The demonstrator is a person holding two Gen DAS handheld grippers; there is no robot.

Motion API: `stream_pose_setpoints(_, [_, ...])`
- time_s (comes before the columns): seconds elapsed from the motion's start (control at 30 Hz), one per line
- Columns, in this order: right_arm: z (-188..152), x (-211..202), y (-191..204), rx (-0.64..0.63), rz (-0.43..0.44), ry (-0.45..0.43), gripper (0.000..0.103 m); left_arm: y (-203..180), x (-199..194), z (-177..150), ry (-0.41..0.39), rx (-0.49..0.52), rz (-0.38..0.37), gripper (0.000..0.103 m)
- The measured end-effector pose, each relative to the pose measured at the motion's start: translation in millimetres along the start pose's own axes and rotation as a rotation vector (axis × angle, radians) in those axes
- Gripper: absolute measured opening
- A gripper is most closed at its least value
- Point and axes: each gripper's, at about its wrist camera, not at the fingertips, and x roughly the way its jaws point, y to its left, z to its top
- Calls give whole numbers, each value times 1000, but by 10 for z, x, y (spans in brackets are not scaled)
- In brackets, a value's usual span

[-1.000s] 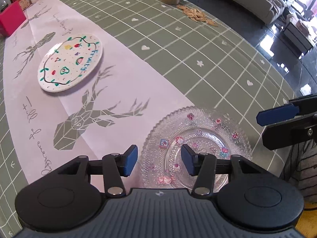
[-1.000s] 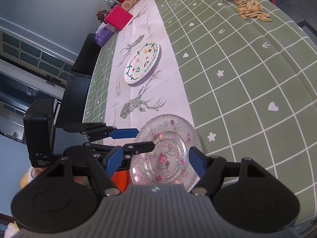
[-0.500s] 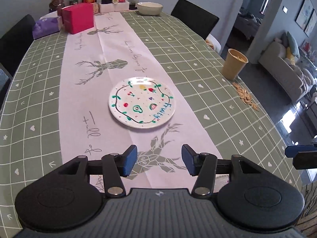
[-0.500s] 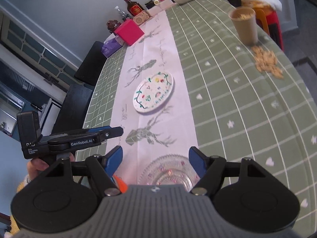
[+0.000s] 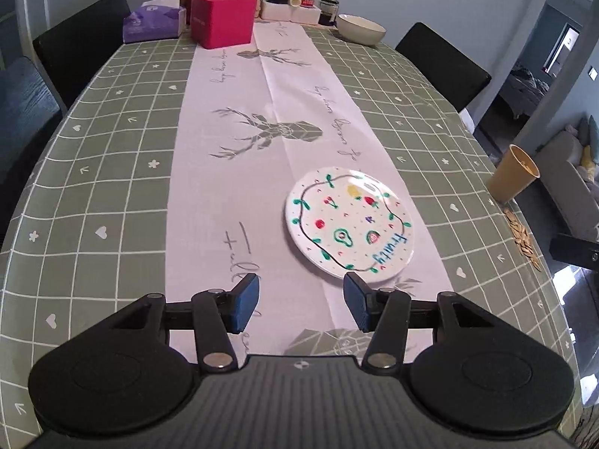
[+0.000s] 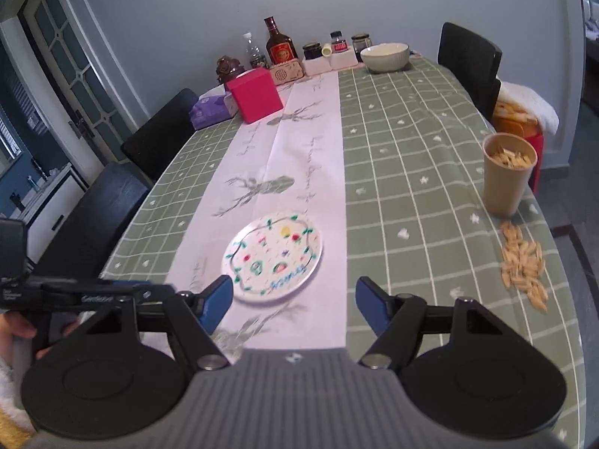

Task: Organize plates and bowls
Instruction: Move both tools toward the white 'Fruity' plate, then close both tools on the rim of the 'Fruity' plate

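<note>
A white plate painted with fruit [image 5: 350,222] lies on the pale runner in the middle of the table, also seen as the painted plate [image 6: 272,258] in the right wrist view. A cream bowl [image 5: 361,29] stands at the far end, right of the runner, and shows again as the bowl [image 6: 385,56]. My left gripper [image 5: 301,299] hovers open and empty just short of the plate's near left rim. My right gripper [image 6: 294,301] hangs open and empty above the plate's near edge. The left gripper [image 6: 149,289], held by a hand [image 6: 18,331], sits to its left.
At the far end stand a pink box [image 5: 222,18], a purple tissue pack [image 5: 151,22], bottles and jars. A tan cup [image 6: 507,177] with spilled seeds [image 6: 524,265] is near the right edge. Black chairs [image 6: 157,134] line both sides. The green checked cloth [image 5: 112,187] covers the table.
Both cameras have tipped up and rolled level. The clear glass plate below the jaws has dropped out of view and the painted plate now lies just ahead. Both grippers stayed open.
</note>
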Motion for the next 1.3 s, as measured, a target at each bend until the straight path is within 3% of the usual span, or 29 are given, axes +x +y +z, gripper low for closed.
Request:
stream_pose_setpoints(0.1, [61,265,-129,43,58,-6,71,136,99,46,-64,-77,-37,62])
stream_pose_setpoints(0.3, [164,785,-293,168,117,-6,66,350,483,177,-14,-254,-119,61])
stream_pose_setpoints(0.4, [145,1006,-337,190,130,13,55,415,577,175,-5,-301,-120,60])
stream_pose_setpoints(0.5, [86,1196,-412,249,163,29,53,469,658,170,2,-302,-156,60])
stream_pose_setpoints(0.6, [2,1357,-469,272,174,51,52,489,794,157,32,-293,-133,58])
stream_pose_setpoints(0.7, [-56,1462,-528,288,153,67,52,505,905,161,59,-334,-143,52])
stream_pose_setpoints(0.87, [-59,1549,-611,305,175,69,49,524,981,179,37,-402,-174,52])
stream_pose_setpoints(1.1, [-163,1642,-758,403,254,69,35,571,1018,179,80,-474,-233,51])
stream_pose_setpoints(1.3, [-250,1748,-839,503,322,79,18,561,1083,116,98,-577,-258,33])
